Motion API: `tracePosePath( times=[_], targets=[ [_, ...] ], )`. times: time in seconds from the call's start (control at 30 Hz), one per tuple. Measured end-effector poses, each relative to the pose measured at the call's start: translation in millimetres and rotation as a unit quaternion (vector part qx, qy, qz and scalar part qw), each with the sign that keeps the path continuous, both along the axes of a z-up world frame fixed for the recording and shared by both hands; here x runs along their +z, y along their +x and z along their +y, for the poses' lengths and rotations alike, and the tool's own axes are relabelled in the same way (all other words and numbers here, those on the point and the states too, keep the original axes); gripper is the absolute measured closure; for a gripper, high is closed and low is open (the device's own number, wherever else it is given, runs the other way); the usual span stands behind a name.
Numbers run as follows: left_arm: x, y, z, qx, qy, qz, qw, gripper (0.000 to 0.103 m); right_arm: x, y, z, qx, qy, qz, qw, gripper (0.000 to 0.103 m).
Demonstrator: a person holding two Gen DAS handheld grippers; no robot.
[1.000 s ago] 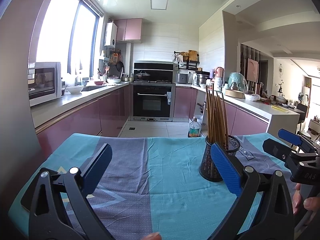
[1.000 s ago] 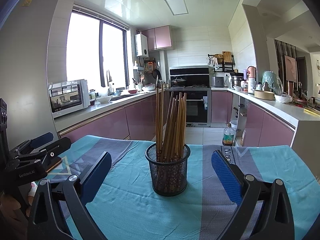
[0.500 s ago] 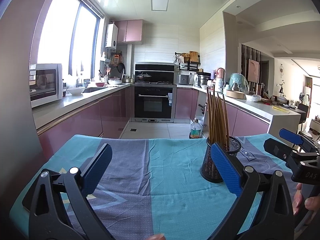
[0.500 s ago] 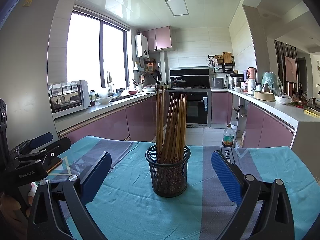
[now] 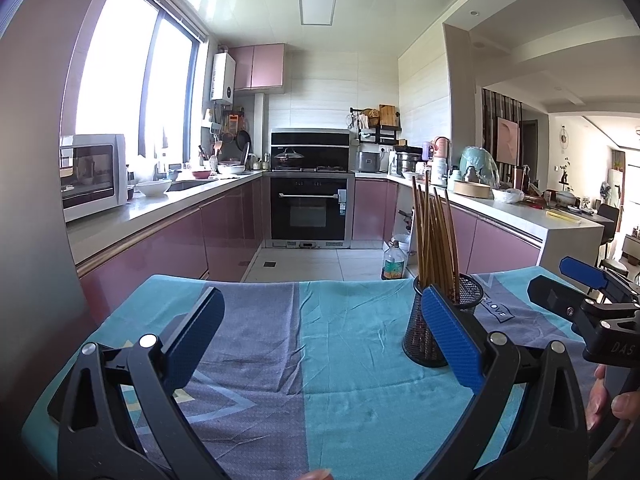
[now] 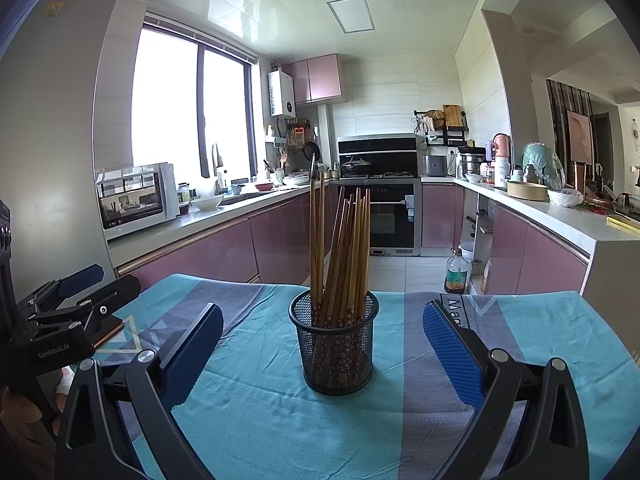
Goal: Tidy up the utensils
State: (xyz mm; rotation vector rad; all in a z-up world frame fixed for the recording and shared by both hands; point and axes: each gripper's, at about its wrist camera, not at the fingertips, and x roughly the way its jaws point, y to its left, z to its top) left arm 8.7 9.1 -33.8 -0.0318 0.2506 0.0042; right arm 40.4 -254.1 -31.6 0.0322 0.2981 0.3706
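Note:
A black mesh cup [image 6: 335, 344] stands on the table's teal and grey cloth [image 6: 256, 412], holding several brown wooden chopsticks [image 6: 344, 252] upright. My right gripper [image 6: 322, 348] is open, its blue pads wide on either side of the cup and a little in front of it, holding nothing. My left gripper [image 5: 320, 340] is open and empty over the cloth [image 5: 340, 380]. In the left wrist view the mesh cup [image 5: 430, 332] with the chopsticks [image 5: 434, 236] sits just behind the right pad [image 5: 450, 340].
The other gripper shows at each view's edge [image 5: 592, 312] [image 6: 60, 320], held by a hand [image 5: 616, 404]. Beyond the table's far edge lie a kitchen floor, pink cabinets [image 6: 208, 252], an oven [image 5: 310, 208] and a bottle [image 6: 456, 272] on the floor.
Both views have shifted slightly: the table and cup sit a little lower in frame, as both grippers tipped up or rose a bit. Both stay open; the cup has not moved.

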Motion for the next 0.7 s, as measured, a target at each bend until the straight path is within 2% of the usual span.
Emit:
tracePosePath(
  times=[0.7],
  targets=[
    [-0.9, 0.4, -3.0, 0.001, 0.004, -0.009, 1.0, 0.006, -4.6, -0.7, -1.8, -0.001, 0.008, -0.006, 1.0, 0.006]
  ],
)
